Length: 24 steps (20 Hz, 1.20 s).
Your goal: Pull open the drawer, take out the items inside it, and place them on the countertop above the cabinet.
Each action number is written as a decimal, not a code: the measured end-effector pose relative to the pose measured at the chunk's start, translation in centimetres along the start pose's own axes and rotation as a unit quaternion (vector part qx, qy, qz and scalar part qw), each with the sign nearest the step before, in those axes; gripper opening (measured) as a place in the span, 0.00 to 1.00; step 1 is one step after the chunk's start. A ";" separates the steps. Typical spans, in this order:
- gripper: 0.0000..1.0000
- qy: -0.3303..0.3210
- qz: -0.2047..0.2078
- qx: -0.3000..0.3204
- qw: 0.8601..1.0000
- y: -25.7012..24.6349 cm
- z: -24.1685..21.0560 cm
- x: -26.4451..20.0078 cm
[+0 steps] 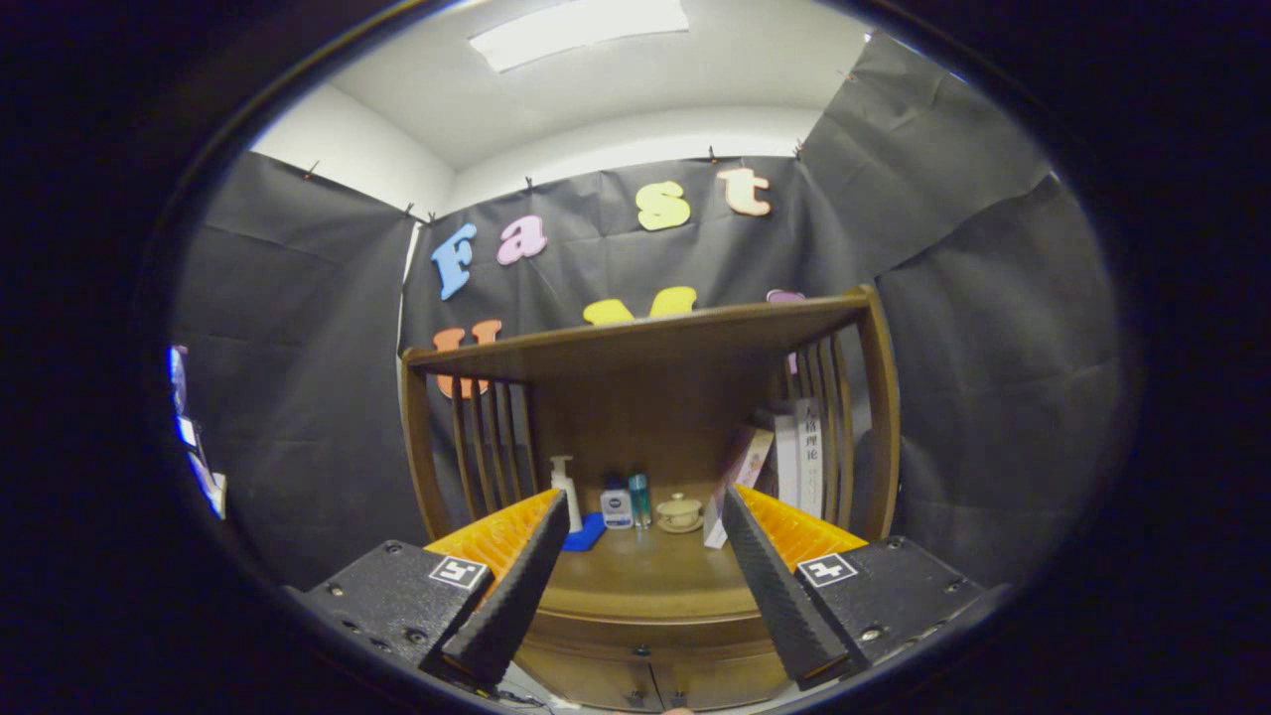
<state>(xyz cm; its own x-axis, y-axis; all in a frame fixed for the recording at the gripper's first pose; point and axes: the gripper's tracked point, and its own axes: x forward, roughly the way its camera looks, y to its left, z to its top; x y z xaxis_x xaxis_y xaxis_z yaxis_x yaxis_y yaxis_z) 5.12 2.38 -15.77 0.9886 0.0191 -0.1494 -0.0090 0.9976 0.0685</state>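
My gripper (645, 581) is open, its two fingers spread wide with nothing between them. Ahead and below stands a brown wooden cabinet with a rounded countertop (645, 581). Under the counter's front edge sit drawer fronts (635, 675) with small dark knobs (642, 651), all closed. The fingers hover above the counter's front, apart from the drawers. What lies inside the drawers is hidden.
At the back of the counter stand a white pump bottle (566, 489), a blue flat object (584, 534), two small bottles (628, 501), a pale lidded cup on a saucer (680, 511) and leaning books (784, 457). A wooden shelf (635, 338) on slatted sides spans overhead.
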 end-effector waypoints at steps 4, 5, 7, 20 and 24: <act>0.99 0.021 -0.014 -0.013 1.000 -0.6 -5.3 2.4; 0.98 0.029 -0.019 -0.018 0.999 -0.9 -6.9 2.9; 0.98 0.053 -0.022 -0.016 0.998 -1.1 -10.6 4.0; 0.83 0.161 -0.033 -0.014 0.986 -1.8 -25.3 8.8; 0.74 0.177 -0.052 -0.009 0.983 -2.5 -28.0 9.2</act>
<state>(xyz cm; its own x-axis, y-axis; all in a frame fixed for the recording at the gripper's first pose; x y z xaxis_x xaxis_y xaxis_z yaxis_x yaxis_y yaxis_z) 10.03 1.94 -44.92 0.8701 -0.0642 -0.4887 0.0838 0.9963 0.0183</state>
